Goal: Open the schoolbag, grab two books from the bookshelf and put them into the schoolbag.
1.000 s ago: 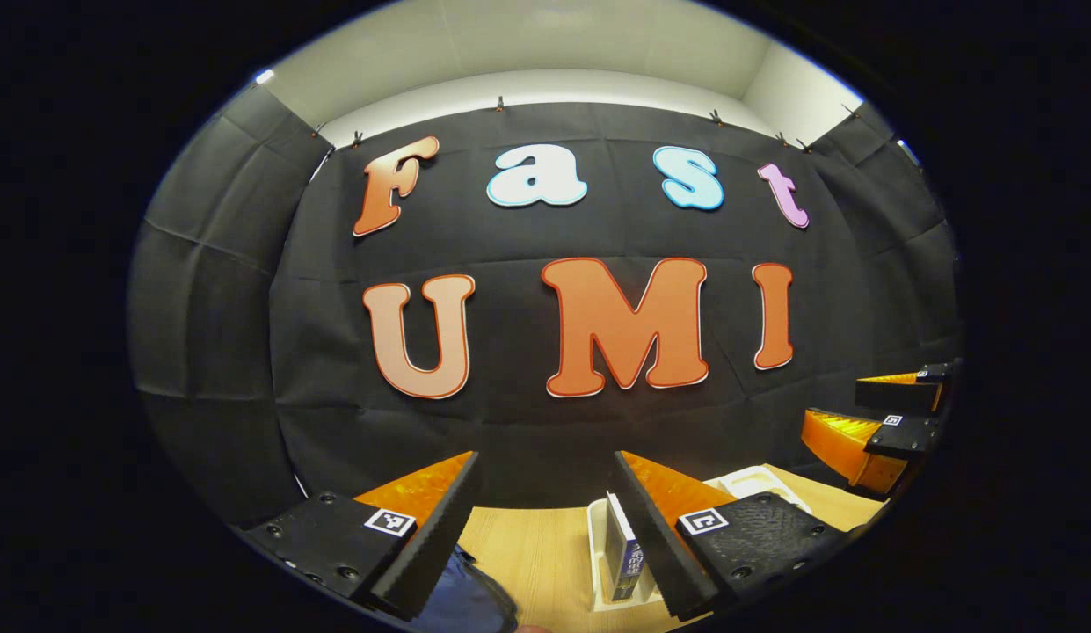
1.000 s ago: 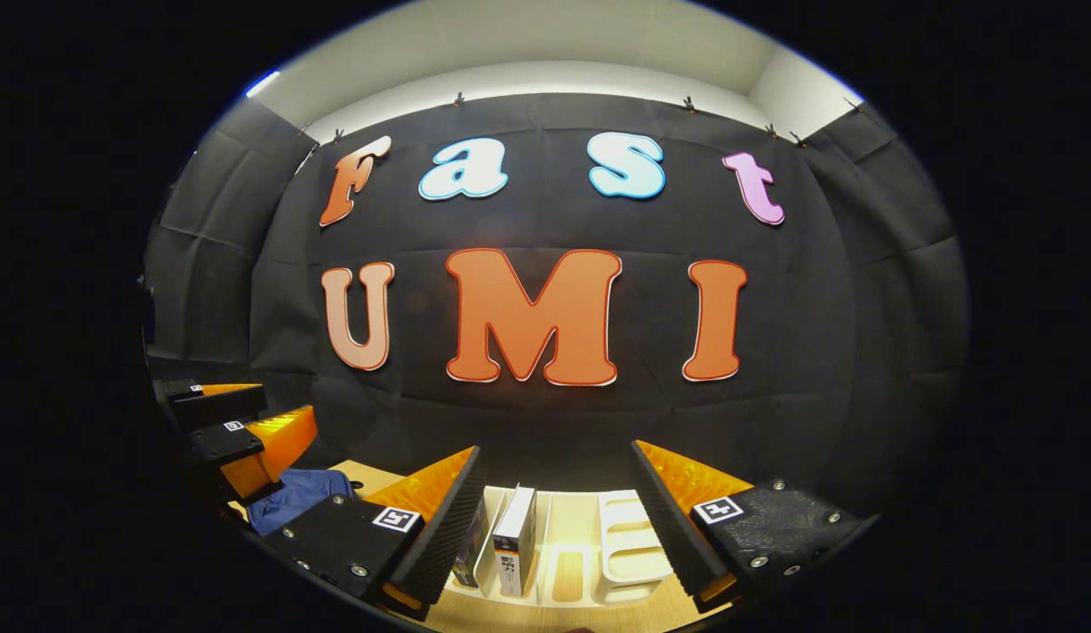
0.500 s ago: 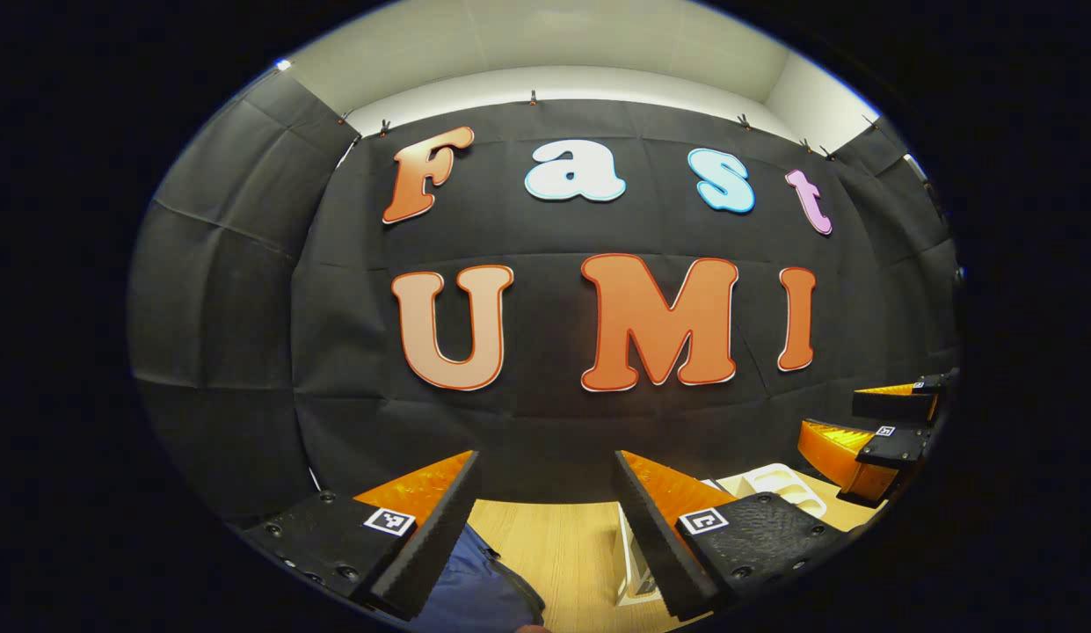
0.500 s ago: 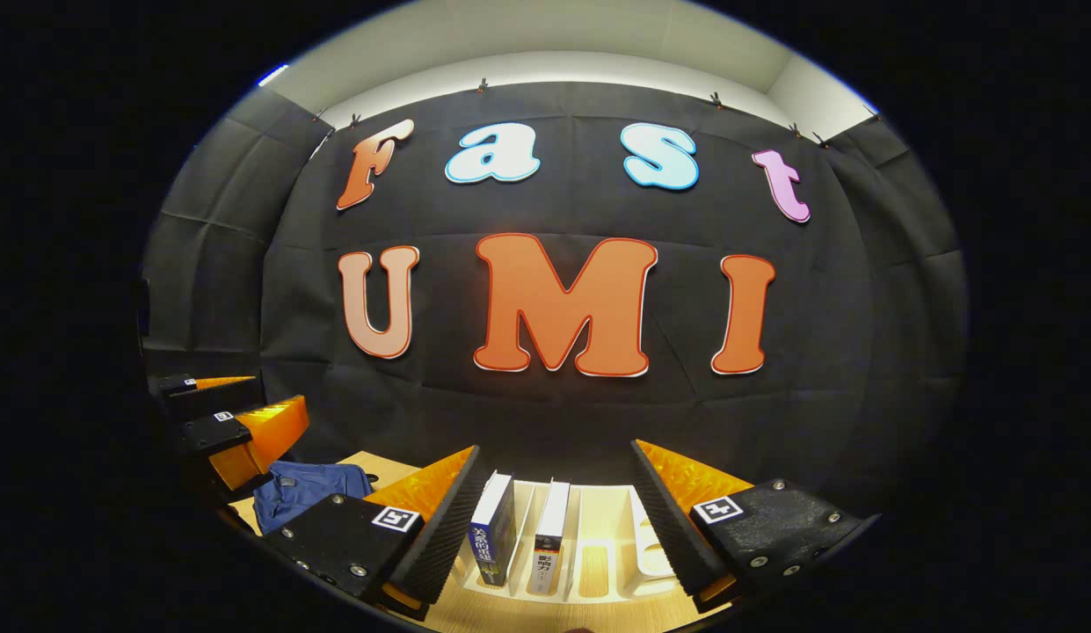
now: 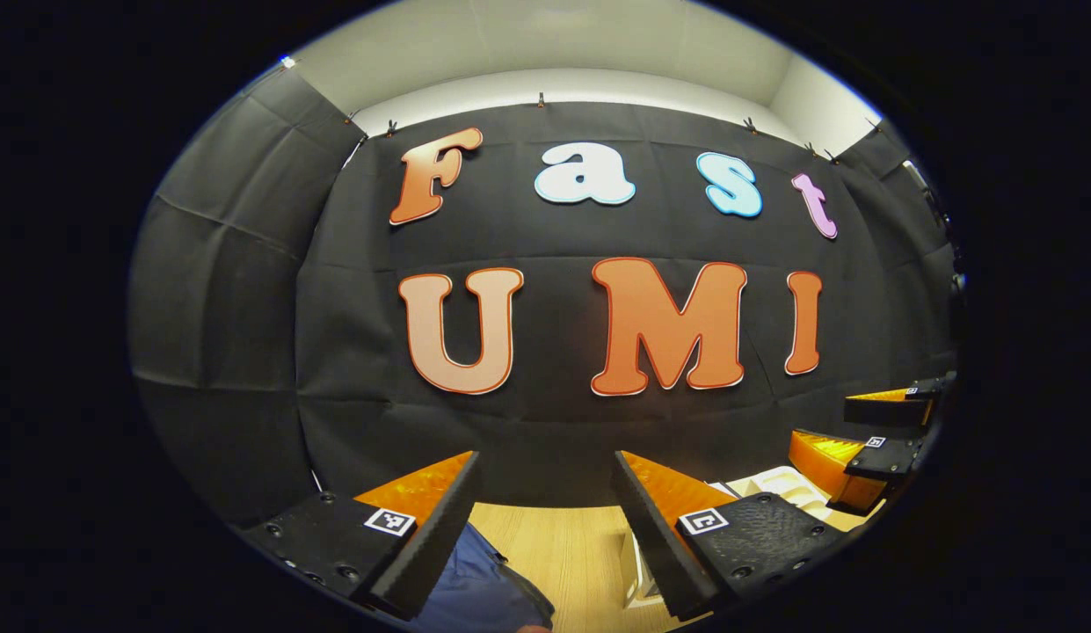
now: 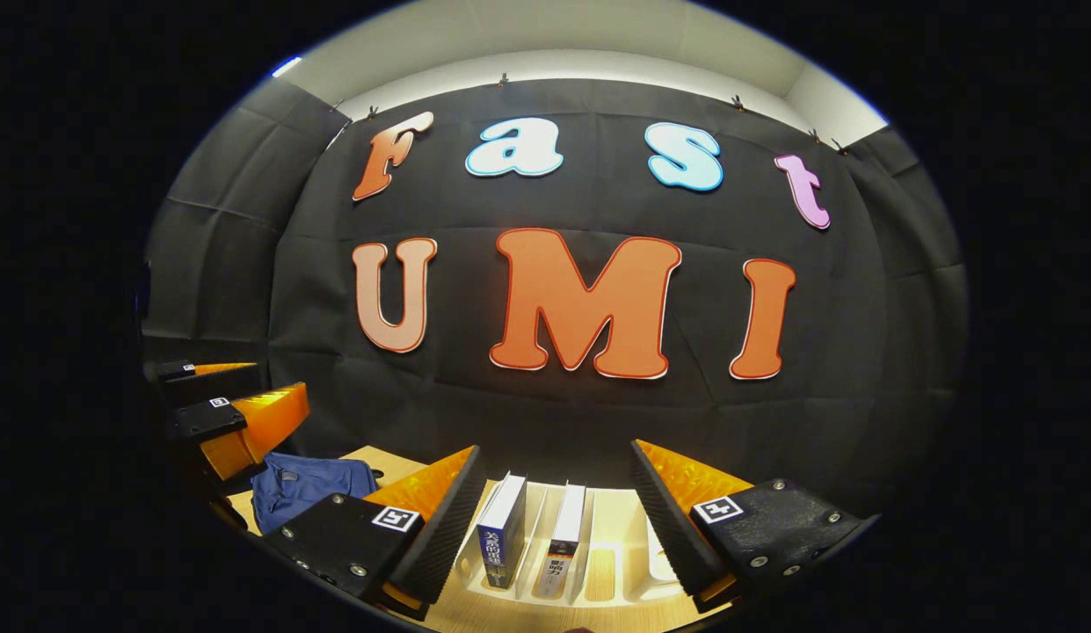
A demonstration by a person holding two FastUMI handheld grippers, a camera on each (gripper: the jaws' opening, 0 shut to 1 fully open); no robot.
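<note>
A black cloth wall (image 5: 545, 440) hangs at the back of the booth under a pale ceiling (image 5: 545, 35), and a light wooden table (image 5: 563, 554) runs along its foot.

In the left gripper view, the left gripper (image 5: 545, 510) hangs above the table with its jaws wide apart and nothing between them. The blue schoolbag (image 5: 483, 598) lies on the wood low in the picture, partly behind the left-hand finger. A white bookshelf (image 5: 778, 485) stands on the table to the right, and the right gripper (image 5: 861, 426) hovers above it near the edge of the picture.

In the right gripper view, the right gripper (image 6: 554, 510) is also spread wide and holds nothing. Between its fingers, lower down, the bookshelf (image 6: 602, 563) carries two upright books: a blue-spined book (image 6: 499, 536) and, just beside it, a white-spined book (image 6: 564, 541). The schoolbag (image 6: 303, 483) lies on the table (image 6: 369, 459) to the left, with the left gripper (image 6: 220, 396) above it.
</note>
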